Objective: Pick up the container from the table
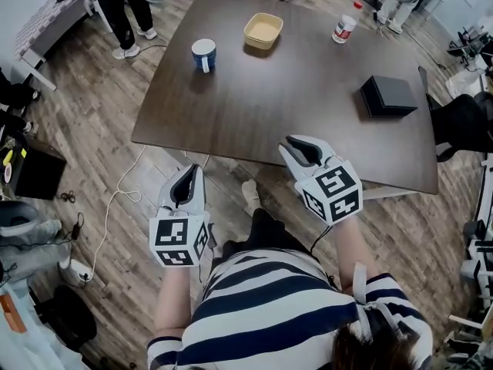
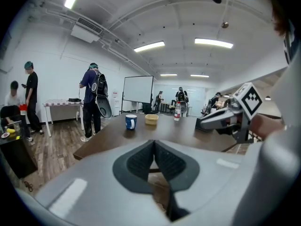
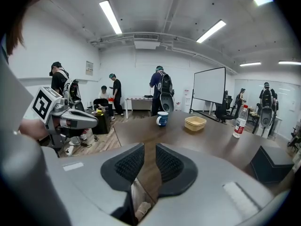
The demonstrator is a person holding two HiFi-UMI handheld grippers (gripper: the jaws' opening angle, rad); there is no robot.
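Observation:
The container [image 1: 263,31], a shallow tan tub, sits at the far side of the dark table [image 1: 269,114]; it also shows small in the left gripper view [image 2: 151,119] and in the right gripper view [image 3: 195,123]. My left gripper [image 1: 190,174] hangs over the floor just short of the table's near edge, its pads [image 2: 141,161] closed together with nothing held. My right gripper [image 1: 291,146] reaches over the near edge, and a clear gap between its pads [image 3: 129,164] holds nothing. Both grippers are well short of the container.
A blue mug [image 1: 204,55] stands left of the container, a red-capped bottle [image 1: 343,28] to its right, and a black box [image 1: 387,95] near the right edge. A person [image 1: 123,14] stands beyond the far left corner. A white cable [image 1: 115,203] trails on the wood floor.

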